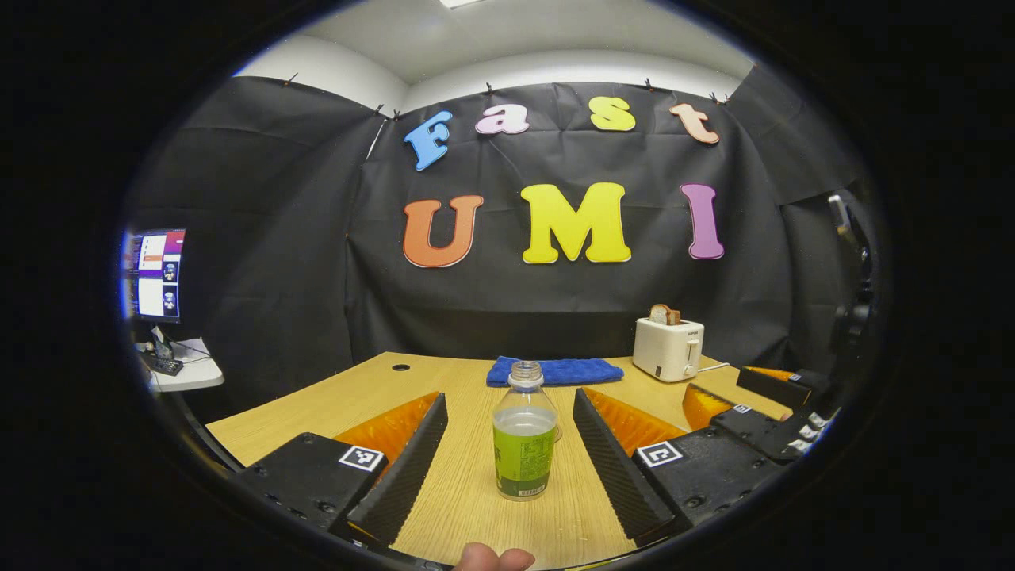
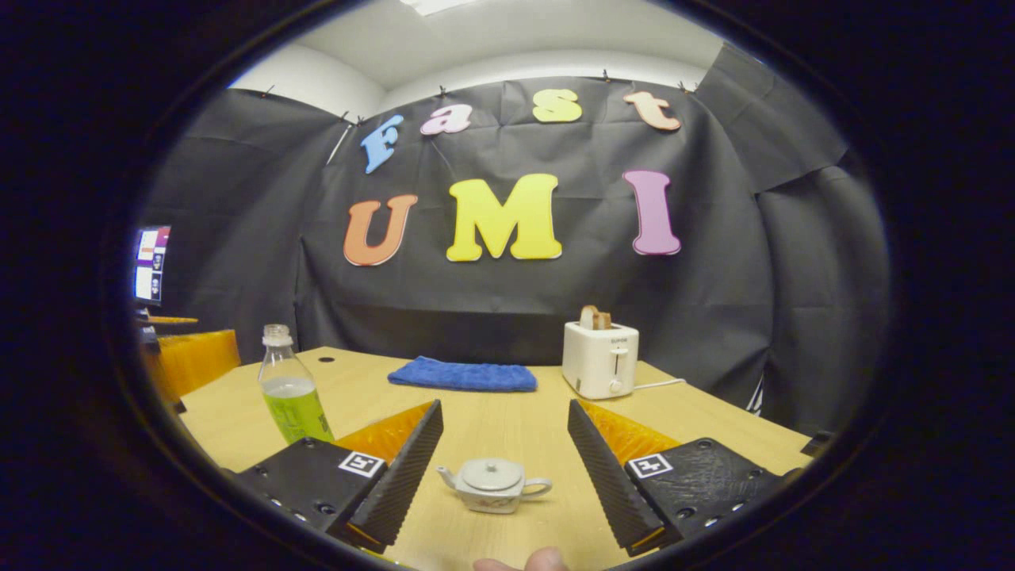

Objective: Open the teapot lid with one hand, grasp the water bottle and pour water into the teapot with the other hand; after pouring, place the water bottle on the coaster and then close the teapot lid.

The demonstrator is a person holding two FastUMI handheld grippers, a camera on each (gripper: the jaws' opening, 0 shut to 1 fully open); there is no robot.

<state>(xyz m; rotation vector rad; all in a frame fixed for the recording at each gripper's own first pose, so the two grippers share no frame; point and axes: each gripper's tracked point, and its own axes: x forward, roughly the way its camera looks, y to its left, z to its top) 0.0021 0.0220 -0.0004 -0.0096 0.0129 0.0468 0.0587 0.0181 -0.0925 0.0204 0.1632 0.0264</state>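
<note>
In the left gripper view, a clear water bottle point(image 1: 523, 436) with a green label and no cap stands upright on the wooden table point(image 1: 357, 396). It is partly filled. My left gripper point(image 1: 508, 403) is open, a finger on each side of the bottle, neither touching it. In the right gripper view, a small white teapot point(image 2: 493, 484) sits on the table with its lid on. My right gripper point(image 2: 504, 410) is open around it without contact. The bottle point(image 2: 293, 388) also stands at the left of that view.
A white toaster point(image 1: 668, 349) with bread in it stands at the back right of the table, and a folded blue cloth point(image 1: 553, 370) lies at the back middle. A monitor point(image 1: 155, 274) on a side table is off to the left. A fingertip point(image 1: 492, 557) shows at the bottom.
</note>
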